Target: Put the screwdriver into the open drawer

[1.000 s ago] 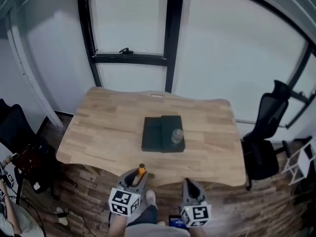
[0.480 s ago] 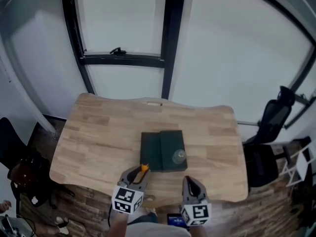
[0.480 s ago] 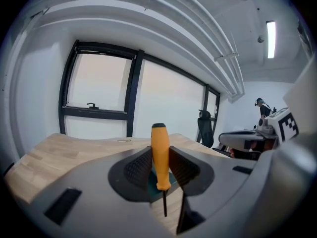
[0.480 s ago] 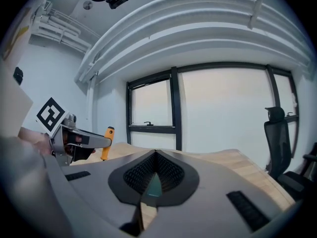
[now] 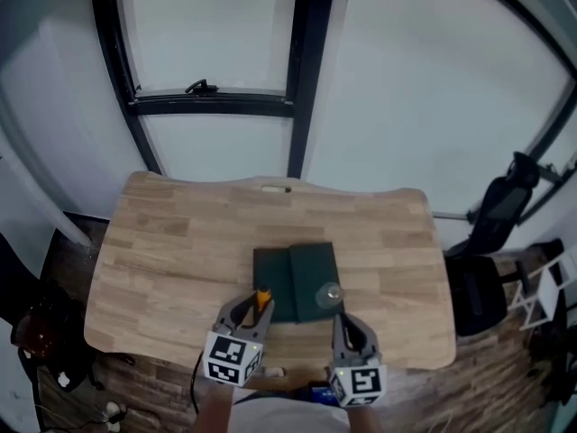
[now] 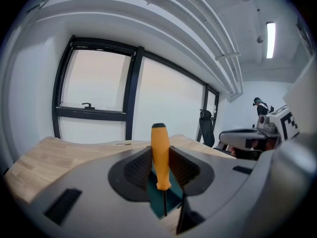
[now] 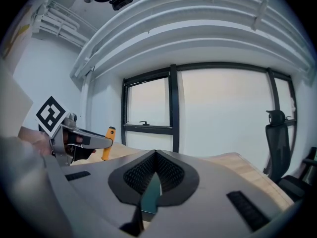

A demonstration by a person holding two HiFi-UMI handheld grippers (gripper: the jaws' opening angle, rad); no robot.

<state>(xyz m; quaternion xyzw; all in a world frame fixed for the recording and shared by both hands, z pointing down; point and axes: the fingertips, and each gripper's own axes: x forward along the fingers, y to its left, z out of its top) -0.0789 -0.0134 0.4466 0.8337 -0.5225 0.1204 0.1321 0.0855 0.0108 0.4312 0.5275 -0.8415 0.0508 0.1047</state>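
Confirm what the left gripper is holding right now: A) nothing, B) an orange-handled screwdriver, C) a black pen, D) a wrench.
B: its own view shows the left gripper closed on the orange-handled screwdriver, handle pointing up, shaft hanging below.

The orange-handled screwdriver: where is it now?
The orange-handled screwdriver stands handle up in the left hand-held gripper, low centre in the head view, just before the dark green box.
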